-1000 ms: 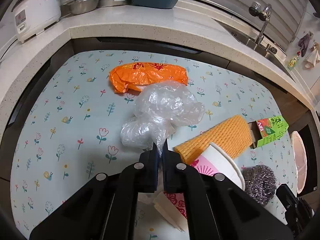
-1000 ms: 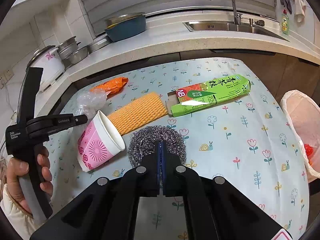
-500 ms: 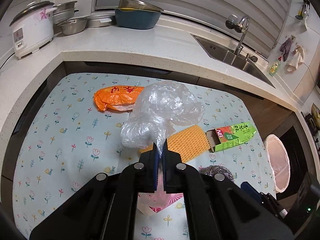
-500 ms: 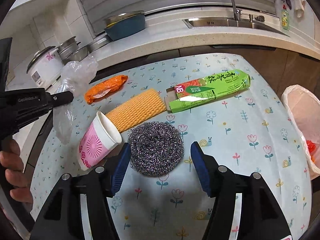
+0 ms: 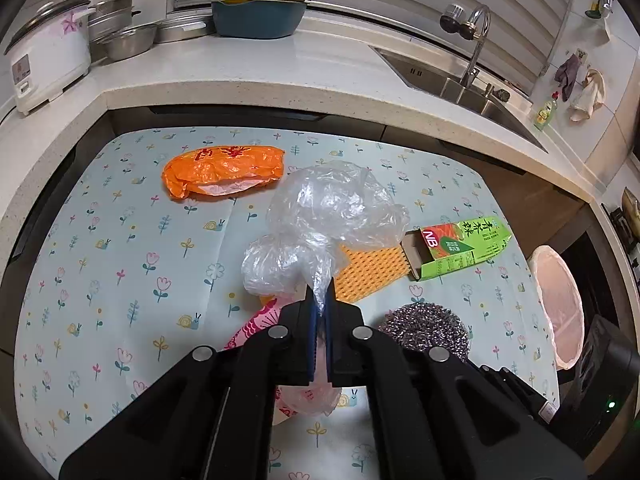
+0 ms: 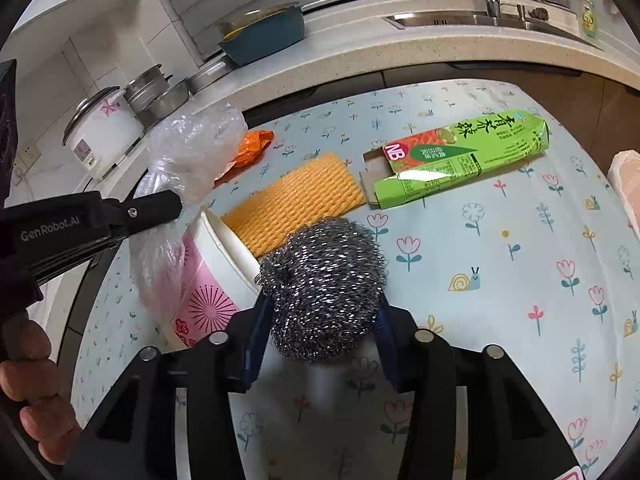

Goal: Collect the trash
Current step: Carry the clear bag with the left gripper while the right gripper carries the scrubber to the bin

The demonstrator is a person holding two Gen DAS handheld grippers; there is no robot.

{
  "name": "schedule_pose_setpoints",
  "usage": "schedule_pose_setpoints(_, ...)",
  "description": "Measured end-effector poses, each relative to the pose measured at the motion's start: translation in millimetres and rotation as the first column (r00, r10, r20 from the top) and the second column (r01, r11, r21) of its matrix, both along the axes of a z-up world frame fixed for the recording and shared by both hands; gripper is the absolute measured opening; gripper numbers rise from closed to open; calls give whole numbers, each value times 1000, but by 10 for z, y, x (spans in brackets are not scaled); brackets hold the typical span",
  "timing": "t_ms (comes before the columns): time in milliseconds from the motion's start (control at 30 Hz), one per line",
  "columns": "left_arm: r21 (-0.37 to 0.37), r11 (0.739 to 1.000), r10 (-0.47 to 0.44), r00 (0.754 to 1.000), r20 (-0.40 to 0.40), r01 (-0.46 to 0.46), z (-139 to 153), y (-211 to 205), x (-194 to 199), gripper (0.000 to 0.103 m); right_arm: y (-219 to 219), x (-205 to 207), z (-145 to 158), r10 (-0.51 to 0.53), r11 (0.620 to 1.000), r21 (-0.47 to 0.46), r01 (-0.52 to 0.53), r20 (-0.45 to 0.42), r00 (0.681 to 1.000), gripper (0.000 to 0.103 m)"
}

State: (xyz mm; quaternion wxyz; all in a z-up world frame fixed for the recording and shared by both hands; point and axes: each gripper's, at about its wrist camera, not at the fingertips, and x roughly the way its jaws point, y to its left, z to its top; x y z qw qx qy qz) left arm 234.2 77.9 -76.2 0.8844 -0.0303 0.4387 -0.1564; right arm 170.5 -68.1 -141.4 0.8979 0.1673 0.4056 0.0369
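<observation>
My right gripper [image 6: 320,344] has just been closing round the steel scourer [image 6: 322,288], low in the middle of its view, and the blue pads now press its sides. My left gripper [image 5: 319,320] is pinched tight on a twist of the clear plastic bag [image 5: 324,216], held up at frame centre. Nothing looks binned from this pair yet. The orange bag [image 5: 224,170], foam sleeve [image 6: 296,200], pink cup [image 6: 208,280] and green carton [image 6: 460,156] still lie on the flowered table [image 6: 520,300]. The lined bin [image 5: 558,304] sits off the table's right edge in the left view, with open cloth between.
</observation>
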Motion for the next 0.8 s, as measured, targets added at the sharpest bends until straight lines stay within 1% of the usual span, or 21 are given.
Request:
schedule_pose_setpoints(33, -1, 1000, -4, 1000, 1, 4, 14, -24, -18, 3, -10, -22, 39, -5, 1000, -10, 5, 8, 1000, 38)
schedule_pose_setpoints(100, -1, 1000, -12, 1000, 7, 12, 50, -83, -60, 3, -57, -77, 111, -17, 1000, -21, 17, 27, 1000, 38)
schedule_pose_setpoints(233, -1, 999, -42, 999, 24, 42, 154, -265, -182, 3, -236, -226, 273, -56, 998, -8, 57, 67, 996, 38)
schedule_pose_setpoints(367, -2, 997, -80, 996, 38, 80, 248, -501, -320, 3, -467, -387, 420, -100, 995, -16, 102, 98, 990, 38)
schedule_pose_setpoints(567, 2, 989, -150, 987, 56, 150, 355, -963, -540, 3, -887, -682, 576, -177, 983, -17, 181, 130, 976, 38)
schedule_pose_setpoints(800, 8, 971, -241, 969, 63, 241, 410, -1541, -790, 3, -1435, -1036, 656, -270, 961, -13, 275, 152, 951, 38)
